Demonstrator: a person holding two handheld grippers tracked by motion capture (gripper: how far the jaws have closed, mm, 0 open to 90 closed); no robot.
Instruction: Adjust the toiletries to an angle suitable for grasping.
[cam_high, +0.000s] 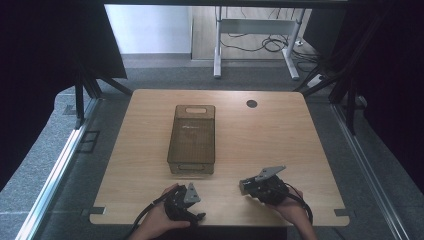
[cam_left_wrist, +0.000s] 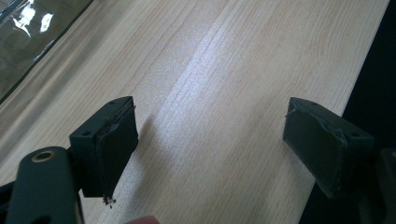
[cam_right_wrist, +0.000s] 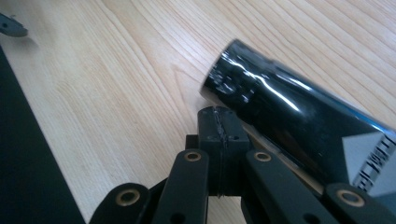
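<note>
black cylinder (cam_right_wrist: 299, 126) cut off, label partly visible

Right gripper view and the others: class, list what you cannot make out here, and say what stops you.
- black cylinder, right gripper view: its far end is cut off by the right edge, and its label print is blurred and cropped, so it is unreadable.
- right tongs, same view: shut, but whether the cylinder touches them cannot be told because their arms cover that spot.
- bin, left gripper view: cut off at the corner, with glare on its wall.
</note>
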